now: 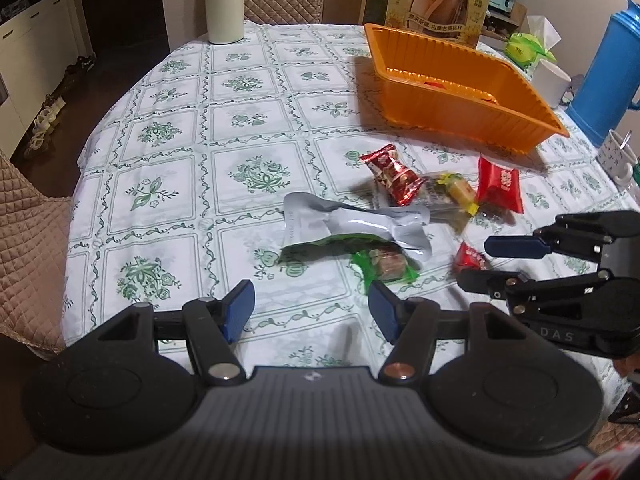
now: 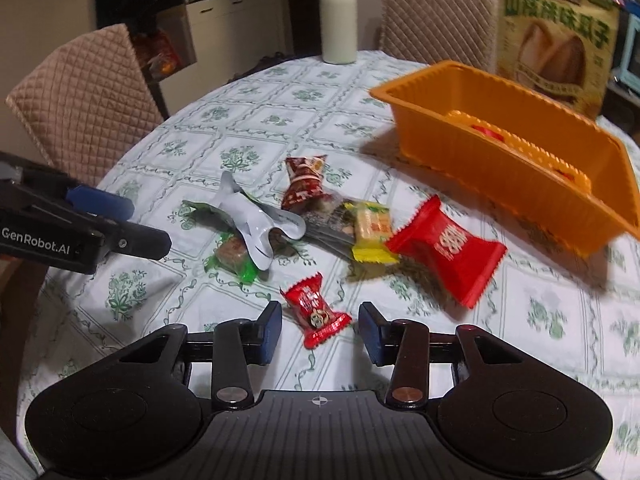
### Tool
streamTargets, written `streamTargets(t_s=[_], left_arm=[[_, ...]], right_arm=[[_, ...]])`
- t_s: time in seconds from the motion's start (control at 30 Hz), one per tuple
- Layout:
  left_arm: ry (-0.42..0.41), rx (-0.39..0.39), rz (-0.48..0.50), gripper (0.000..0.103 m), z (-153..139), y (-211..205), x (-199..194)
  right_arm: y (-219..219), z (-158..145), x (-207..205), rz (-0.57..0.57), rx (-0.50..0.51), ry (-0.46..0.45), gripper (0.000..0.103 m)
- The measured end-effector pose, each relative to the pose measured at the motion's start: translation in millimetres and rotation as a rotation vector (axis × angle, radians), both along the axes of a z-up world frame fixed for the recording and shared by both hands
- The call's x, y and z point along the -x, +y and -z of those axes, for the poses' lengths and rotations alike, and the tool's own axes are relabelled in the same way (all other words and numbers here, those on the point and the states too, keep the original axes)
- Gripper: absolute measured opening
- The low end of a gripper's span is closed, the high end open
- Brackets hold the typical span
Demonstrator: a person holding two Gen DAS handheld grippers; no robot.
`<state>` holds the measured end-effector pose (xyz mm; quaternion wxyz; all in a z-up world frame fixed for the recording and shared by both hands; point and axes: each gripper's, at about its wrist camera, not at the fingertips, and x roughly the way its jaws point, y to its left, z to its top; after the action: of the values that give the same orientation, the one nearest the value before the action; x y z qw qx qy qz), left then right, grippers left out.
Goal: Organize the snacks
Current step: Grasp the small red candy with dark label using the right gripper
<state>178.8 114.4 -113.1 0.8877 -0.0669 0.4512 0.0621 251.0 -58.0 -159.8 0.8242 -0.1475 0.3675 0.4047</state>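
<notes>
my right gripper (image 2: 319, 330) is spread wide, nothing pinched. a small red candy (image 2: 315, 311) lies on the tablecloth (image 2: 256, 120) right between its two fingertips, touching neither as far as i can see. my left gripper (image 1: 311, 307) is spread too, holding nothing; a green-wrapped snack (image 1: 386, 266) sits just ahead of its right finger.

rest of the pile, seen from the right tool: big red packet (image 2: 446, 250) ahead and to the right, yellow wafer pack (image 2: 372, 232) just left of it and touching it, a dark clear-wrapped bar (image 2: 332, 220) partly under the yellow one. silver wrapper (image 2: 256, 224), crumpled, ahead-left, lying over the green-wrapped snack. dark red twisted candy (image 2: 304, 182) further ahead, behind the pile.

orange tray (image 2: 520, 152) is far ahead-right of my right tool, well apart from the pile; something red and orange lies inside, can't tell what. behind the tray a big sunflower seed bag (image 2: 556, 40) stands upright. white bottle (image 2: 338, 18) at the far edge of the table.

from the left tool: blue pitcher (image 1: 608, 68) and white mug (image 1: 554, 80) far right, past the tray.
</notes>
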Motion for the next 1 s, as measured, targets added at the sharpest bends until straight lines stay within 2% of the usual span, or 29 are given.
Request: streamTargets(t_s=[0.27, 0.33, 0.43, 0.53, 0.73, 1.0], left_arm=[[0.010, -0.050, 0.047, 0.060, 7, 6, -6], [0.013, -0.075, 0.067, 0.060, 9, 6, -8], [0.017, -0.104, 0.096, 0.060, 12, 7, -13], [0.011, -0.130, 0.142, 0.060, 13, 7, -19], [0.006, -0.229, 0.269, 0.060, 18, 2, -35], [-0.011, -0.333, 0.497, 0.060, 24, -14, -56]], right_arm=[[13, 5, 0, -0.051, 0.041, -0.045, 0.030], [14, 7, 0, -0.056, 0.044, -0.044, 0.020], [11, 6, 0, -0.051, 0.033, -0.035, 0.019], [4, 3, -3, -0.011, 0.014, -0.009, 0.019], [-24, -6, -17, 0.117, -0.064, 0.068, 0.019], [-68, -17, -30, 0.284, -0.156, 0.143, 0.019]])
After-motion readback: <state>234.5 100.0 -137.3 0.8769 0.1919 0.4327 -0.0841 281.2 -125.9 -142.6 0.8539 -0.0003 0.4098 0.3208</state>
